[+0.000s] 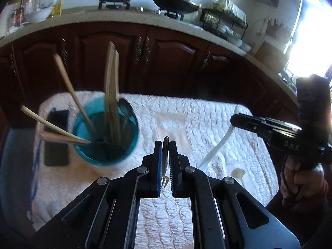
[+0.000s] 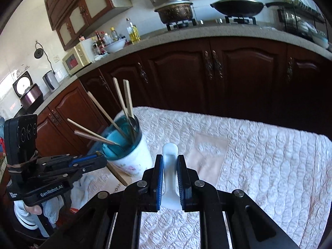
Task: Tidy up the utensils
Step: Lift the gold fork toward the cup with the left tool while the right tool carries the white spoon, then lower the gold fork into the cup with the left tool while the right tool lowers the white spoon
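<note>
I'm holding the left hand-held gripper [image 1: 165,145] nearly closed, and it's pinching a small fork [image 1: 165,161] between its pads. The fork's long axis is running straight along the fingers, handle end poking forward past the tips, tines pointing back toward me, low over the quilted desk [image 1: 207,124].

Looking outward from there, the utensil cup [image 1: 105,132] is sitting just ahead and to the left of this gripper, blue inside, white outside, mouth up. Several wooden chopsticks [image 1: 112,78] are already leaning in it, some upright, some splayed out to the left. A dark phone [image 1: 56,137] is lying flat just beyond the cup's left side.

My right hand-held gripper [image 2: 168,166] is also clamping down, and it's gripping a white plastic spoon [image 2: 169,172] by the handle, the handle running along the fingers, the bowl end tucked back beneath the jaws. From the right wrist camera the cup [image 2: 128,145] is lying forward and left, with the left gripper [image 2: 97,161] between me and it.

So I'm judging the left hand the nearer one: a short swing leftward should be bringing the fork over the cup's mouth, then tipping it upright so it's dropping in among the chopsticks. The spoon would be following across afterwards.
</note>
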`<state>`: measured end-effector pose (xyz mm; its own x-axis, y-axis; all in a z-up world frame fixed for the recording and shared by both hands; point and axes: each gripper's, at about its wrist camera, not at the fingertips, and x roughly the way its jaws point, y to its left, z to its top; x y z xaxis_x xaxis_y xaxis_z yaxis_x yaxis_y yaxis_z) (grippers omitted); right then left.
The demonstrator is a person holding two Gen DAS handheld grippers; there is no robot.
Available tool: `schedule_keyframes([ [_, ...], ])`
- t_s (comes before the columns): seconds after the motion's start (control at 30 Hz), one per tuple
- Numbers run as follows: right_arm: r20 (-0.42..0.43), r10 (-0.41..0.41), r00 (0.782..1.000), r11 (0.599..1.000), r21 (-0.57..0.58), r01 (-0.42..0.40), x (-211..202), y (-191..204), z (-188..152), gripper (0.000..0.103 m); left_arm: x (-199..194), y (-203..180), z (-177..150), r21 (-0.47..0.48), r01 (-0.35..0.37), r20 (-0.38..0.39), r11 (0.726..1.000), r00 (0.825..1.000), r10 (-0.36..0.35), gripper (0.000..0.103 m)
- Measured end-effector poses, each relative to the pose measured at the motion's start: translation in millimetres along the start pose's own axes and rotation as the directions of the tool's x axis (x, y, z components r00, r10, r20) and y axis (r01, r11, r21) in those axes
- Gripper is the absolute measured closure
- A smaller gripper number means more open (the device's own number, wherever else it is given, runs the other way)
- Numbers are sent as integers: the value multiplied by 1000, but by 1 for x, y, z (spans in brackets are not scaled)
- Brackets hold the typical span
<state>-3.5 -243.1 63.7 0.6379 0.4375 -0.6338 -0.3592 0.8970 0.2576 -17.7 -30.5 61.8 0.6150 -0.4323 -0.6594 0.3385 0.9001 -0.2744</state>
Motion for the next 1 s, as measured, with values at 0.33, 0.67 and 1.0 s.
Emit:
schedule_keyframes([
  [0.33, 59, 73, 996, 996, -52, -70, 6, 40, 35, 91, -51, 34, 45, -17, -92, 108, 996, 990, 93, 98],
  [0.67, 74, 139, 988, 989, -60, -135, 35, 84, 60, 91, -40, 58, 63, -29, -194, 144, 980, 970, 197, 98],
  [1.0, 49, 128, 991, 991, -40, -126, 83, 114, 61, 91, -8, 82, 59, -69, -263, 110, 962, 957, 269, 98],
])
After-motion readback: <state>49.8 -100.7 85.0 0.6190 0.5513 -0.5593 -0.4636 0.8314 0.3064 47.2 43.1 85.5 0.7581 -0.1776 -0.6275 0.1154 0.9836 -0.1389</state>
